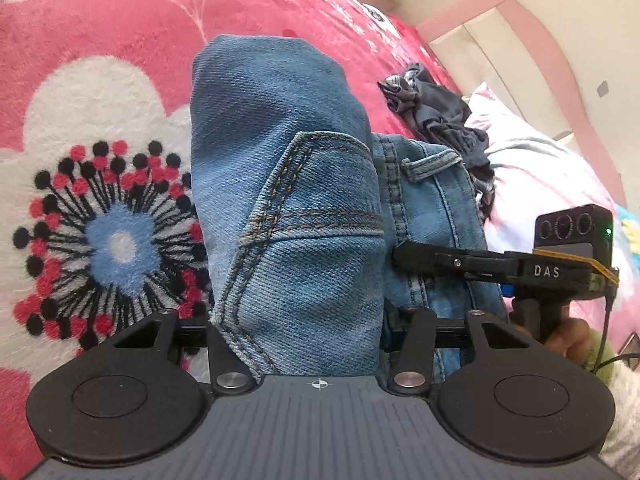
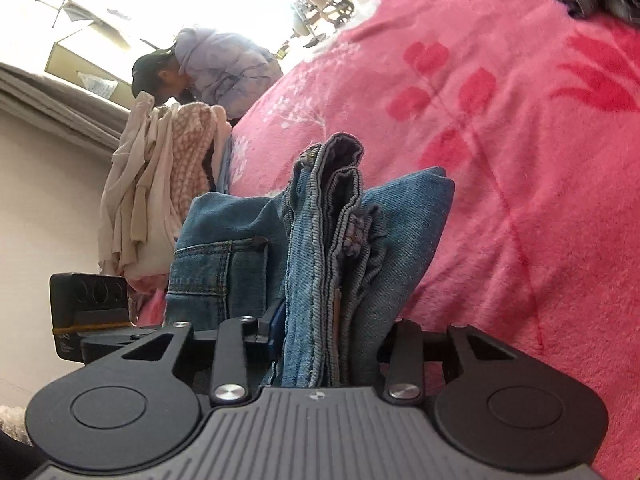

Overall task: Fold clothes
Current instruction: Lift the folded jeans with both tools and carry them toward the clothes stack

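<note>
A folded pair of blue jeans (image 1: 280,160) lies on the pink flowered blanket (image 1: 120,20). A thick fold with a stitched back pocket fills the gap of my left gripper (image 1: 300,316), which is shut on it; the cloth hides the fingertips. From the right, one of the right gripper's fingers (image 1: 432,260) reaches onto the waistband beside a belt loop. In the right wrist view the jeans (image 2: 320,220) stand as a bundle of several layers clamped in my right gripper (image 2: 324,328), with its pads hidden behind the denim. The left gripper's body (image 2: 88,304) shows at the left.
A crumpled dark garment (image 1: 440,116) lies on the blanket beyond the jeans, beside pale bedding (image 1: 532,172) and a pink headboard (image 1: 500,4). A heap of pale clothes (image 2: 160,184) hangs at the bed's edge. A person in a lilac jacket (image 2: 224,68) bends over behind it.
</note>
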The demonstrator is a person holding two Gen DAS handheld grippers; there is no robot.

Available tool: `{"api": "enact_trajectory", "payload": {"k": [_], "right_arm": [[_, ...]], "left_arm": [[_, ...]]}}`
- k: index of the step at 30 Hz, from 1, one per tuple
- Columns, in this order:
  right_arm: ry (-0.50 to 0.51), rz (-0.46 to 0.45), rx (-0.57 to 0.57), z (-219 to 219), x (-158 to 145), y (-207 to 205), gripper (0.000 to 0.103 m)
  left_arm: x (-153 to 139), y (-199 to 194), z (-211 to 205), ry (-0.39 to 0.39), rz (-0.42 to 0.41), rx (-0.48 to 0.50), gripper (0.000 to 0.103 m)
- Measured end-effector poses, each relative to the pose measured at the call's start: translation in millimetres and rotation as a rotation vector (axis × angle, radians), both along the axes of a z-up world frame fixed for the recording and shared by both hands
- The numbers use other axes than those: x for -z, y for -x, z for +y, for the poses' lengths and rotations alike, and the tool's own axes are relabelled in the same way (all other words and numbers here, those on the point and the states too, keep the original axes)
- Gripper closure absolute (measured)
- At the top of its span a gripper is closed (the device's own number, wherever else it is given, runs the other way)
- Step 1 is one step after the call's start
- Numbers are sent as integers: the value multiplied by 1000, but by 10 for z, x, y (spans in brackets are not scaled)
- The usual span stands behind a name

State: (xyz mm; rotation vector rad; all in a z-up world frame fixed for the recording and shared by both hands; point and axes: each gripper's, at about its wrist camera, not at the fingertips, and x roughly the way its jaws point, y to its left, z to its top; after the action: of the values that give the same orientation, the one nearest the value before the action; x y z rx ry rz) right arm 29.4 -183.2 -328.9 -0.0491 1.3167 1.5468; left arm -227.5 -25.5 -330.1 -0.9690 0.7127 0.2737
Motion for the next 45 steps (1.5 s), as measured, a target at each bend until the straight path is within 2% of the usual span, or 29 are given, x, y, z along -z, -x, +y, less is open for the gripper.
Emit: {"api": "enact_trajectory", "payload": {"k": [3,6,11,14,19,21,24,26,29,33,35,37,42,45], "right_arm": [[-37,-47,-5,-4,-141,53,62],[-95,-119,-3,-6,-345,132,62],[-217,-217,30,-118,-800,128,62],[-274,-196,100,-219,-1103,-72,62],[-361,-90,243,-456,-1770,-553,62],[-376,-42,274,-579,-2079,-707,62],[-389,-17,307,-812,-2511,-877,62],[-406,-27,327,-988,-2769,-941,62],[-442,-37,349,-1203,-3033,-948,62],[-464,-47,335,-1371,-3135,-862,62],[-463,-73,322,-1416,-3132,-728,62],[-458,-93,314,-1474,-3154,-595,62],[-401,-116,300,-1517,-3178,-250,62],[-374,-163,300,-1518,-3322,28,62]], "left_arm": [[-103,11,9,-15,-1,-26,54],[-296,-57,19,-65,7,-27,54],[-812,-355,91,-141,38,22,54],[-1287,-671,123,-205,70,80,55],[-2243,-1305,93,-313,106,213,55],[-2637,-1499,26,-327,134,256,56],[-3132,-1694,-181,-357,131,280,56],[-3339,-1717,-353,-371,86,266,56],[-3455,-1616,-599,-355,6,213,56],[-3459,-1393,-863,-343,-48,154,56],[-3390,-1249,-895,-304,-70,108,56],[-3353,-1121,-901,-262,-80,80,56],[-3256,-873,-902,-224,-63,89,56],[-3280,-719,-835,-197,-76,97,56]]}}
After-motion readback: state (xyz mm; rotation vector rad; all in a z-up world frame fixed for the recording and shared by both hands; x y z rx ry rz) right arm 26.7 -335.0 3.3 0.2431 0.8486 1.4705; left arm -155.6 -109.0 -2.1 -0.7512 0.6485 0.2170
